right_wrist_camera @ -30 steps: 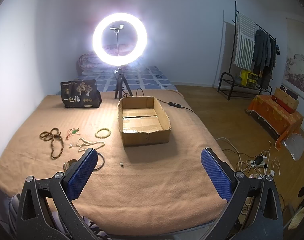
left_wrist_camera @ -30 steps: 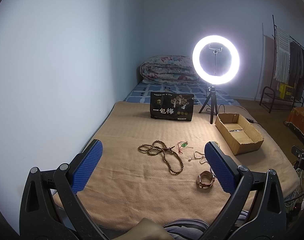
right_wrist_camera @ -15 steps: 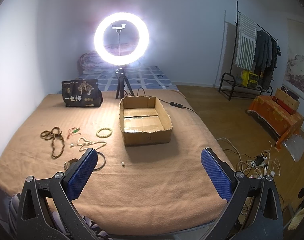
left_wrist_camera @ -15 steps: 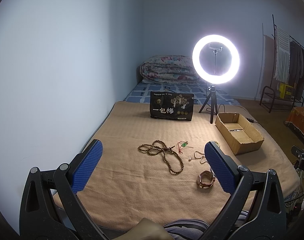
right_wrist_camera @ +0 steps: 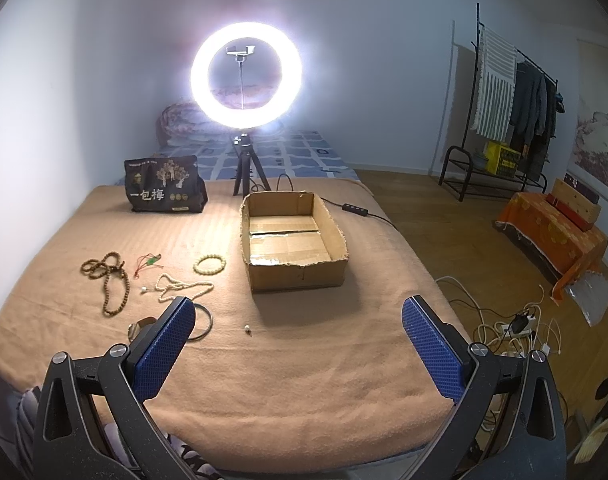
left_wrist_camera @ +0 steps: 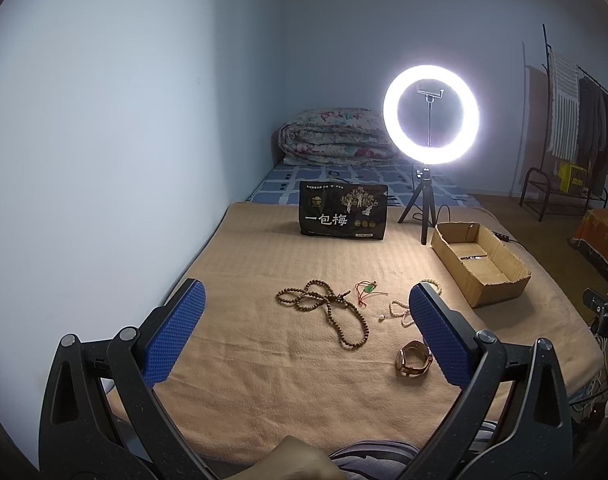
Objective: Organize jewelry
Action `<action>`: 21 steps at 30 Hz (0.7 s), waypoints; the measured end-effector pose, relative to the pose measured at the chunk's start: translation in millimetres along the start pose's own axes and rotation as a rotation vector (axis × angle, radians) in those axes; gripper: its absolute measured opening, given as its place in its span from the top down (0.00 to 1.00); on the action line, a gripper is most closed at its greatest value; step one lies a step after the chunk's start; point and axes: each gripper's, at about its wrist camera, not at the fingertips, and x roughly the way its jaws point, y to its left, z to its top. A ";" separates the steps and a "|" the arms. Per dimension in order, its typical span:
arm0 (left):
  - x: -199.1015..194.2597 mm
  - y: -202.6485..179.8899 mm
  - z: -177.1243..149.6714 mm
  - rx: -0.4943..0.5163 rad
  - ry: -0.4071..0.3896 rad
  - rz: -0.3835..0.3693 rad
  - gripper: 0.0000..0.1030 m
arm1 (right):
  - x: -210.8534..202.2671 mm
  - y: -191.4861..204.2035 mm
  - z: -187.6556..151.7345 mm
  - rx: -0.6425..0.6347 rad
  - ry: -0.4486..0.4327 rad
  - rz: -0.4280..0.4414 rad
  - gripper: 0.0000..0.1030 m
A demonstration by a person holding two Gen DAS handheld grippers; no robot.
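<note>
Both my grippers hang over the near edge of the bed, nothing in either. Left gripper (left_wrist_camera: 304, 328) spread wide, blue pads (left_wrist_camera: 174, 332) clear of everything. Right gripper (right_wrist_camera: 300, 344) same, wide open, empty.

Jewelry sits on the tan blanket (right_wrist_camera: 304, 380), left half, all short of my fingers. Nearest: a watch (left_wrist_camera: 413, 362) just beside my left gripper's right finger, partly hidden in the right view; a thin bangle (right_wrist_camera: 206, 322) by it; a tiny earring-like piece (right_wrist_camera: 248, 330) alone toward the middle. Further in: long brown bead necklace (left_wrist_camera: 327, 310), white bead string (right_wrist_camera: 180, 286), red cord with green pendant (left_wrist_camera: 365, 290), pale green bead bracelet (right_wrist_camera: 210, 264).

Cardboard box (right_wrist_camera: 294, 236) right of the bracelet, mid-bed, open top; something small inside in the left view, cannot tell what. Far edge of blanket: black printed bag (left_wrist_camera: 343, 216), ring light (left_wrist_camera: 431, 114) on tripod, lit. Rolled quilt (left_wrist_camera: 335, 138) at the far wall.
</note>
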 end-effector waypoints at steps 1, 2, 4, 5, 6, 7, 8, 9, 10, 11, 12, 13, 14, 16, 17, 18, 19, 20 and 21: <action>1.4 0.6 0.4 0.001 0.002 -0.001 0.00 | 0.9 0.4 0.1 -0.001 0.001 0.001 0.00; 3.0 0.8 0.3 0.001 0.003 -0.001 0.00 | 1.9 0.9 0.2 -0.002 0.003 0.002 0.00; 7.1 1.4 0.2 0.002 0.008 -0.002 0.00 | 3.8 2.3 0.0 -0.004 0.006 0.004 0.00; 9.2 3.0 0.5 0.001 0.011 -0.003 0.00 | 4.9 2.8 -0.1 -0.006 0.009 0.006 0.00; 11.3 2.6 -0.8 0.001 0.014 -0.004 0.00 | 6.5 3.4 -0.3 -0.009 0.011 0.007 0.00; 13.9 3.7 -1.5 0.000 0.018 -0.008 0.00 | 7.9 4.6 -0.3 -0.013 0.012 0.007 0.00; 16.5 3.6 -2.3 0.000 0.021 -0.009 0.00 | 10.2 5.7 -1.0 -0.021 0.015 0.006 0.00; 18.7 5.4 -3.0 0.000 0.024 -0.009 0.00 | 12.0 6.9 -1.8 -0.028 0.018 0.003 0.00; 21.2 7.8 -3.9 -0.002 0.027 -0.007 0.00 | 13.6 7.7 -2.4 -0.032 0.020 0.001 0.00; 23.5 8.5 -4.8 -0.004 0.030 -0.005 0.00 | 16.4 8.8 -3.3 -0.040 0.023 -0.001 0.00; 27.8 11.5 -5.6 -0.008 0.036 -0.003 0.00 | 18.2 10.1 -3.7 -0.047 0.021 0.001 0.00; 30.8 13.6 -6.5 -0.011 0.041 0.000 0.00 | 19.1 10.7 -4.3 -0.052 0.016 0.007 0.00; 34.2 16.7 -7.2 -0.013 0.045 0.003 0.00 | 20.2 11.1 -4.9 -0.057 0.007 0.017 0.00; 42.8 24.0 -9.5 -0.014 0.056 0.017 0.00 | 23.5 12.4 -4.5 -0.064 -0.002 0.036 0.00; 45.8 26.2 -10.7 -0.015 0.059 0.022 0.00 | 25.4 13.0 -4.0 -0.067 -0.005 0.045 0.00; 51.1 30.8 -11.6 -0.019 0.067 0.027 0.00 | 27.4 14.0 -3.3 -0.071 -0.006 0.054 0.00; 57.2 35.1 -12.7 -0.027 0.081 0.027 0.00 | 29.7 15.4 -2.5 -0.076 -0.003 0.063 0.00; 61.5 36.2 -13.6 -0.032 0.091 0.021 0.00 | 32.5 17.1 -1.7 -0.083 0.001 0.072 0.00; 67.9 39.2 -14.8 -0.035 0.105 0.008 0.00 | 35.0 19.1 -1.0 -0.092 0.003 0.083 0.00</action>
